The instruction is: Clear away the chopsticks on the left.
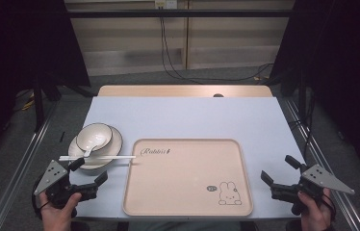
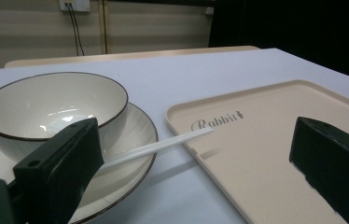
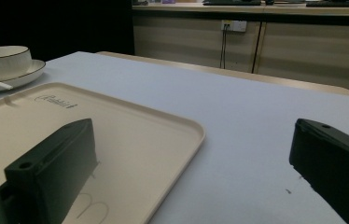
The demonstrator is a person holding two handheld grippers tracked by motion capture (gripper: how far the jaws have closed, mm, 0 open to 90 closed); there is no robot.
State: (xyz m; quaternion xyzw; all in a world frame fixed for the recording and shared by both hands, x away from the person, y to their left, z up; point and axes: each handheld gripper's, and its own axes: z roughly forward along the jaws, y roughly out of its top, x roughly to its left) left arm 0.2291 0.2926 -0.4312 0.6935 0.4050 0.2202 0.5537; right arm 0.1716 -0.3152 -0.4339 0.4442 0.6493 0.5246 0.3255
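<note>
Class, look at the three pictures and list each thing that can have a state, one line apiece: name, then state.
Bowl: upright, empty, standing on the plate.
Plate: flat on the table, under the bowl.
Chopsticks: lying across the plate, tips reaching the tray's edge.
Tray: flat, empty.
Left tool: open, holding nothing.
Right tool: open, holding nothing.

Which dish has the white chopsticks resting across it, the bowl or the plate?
The plate: the chopsticks lie on its rim, beside the bowl stacked on it.
</note>
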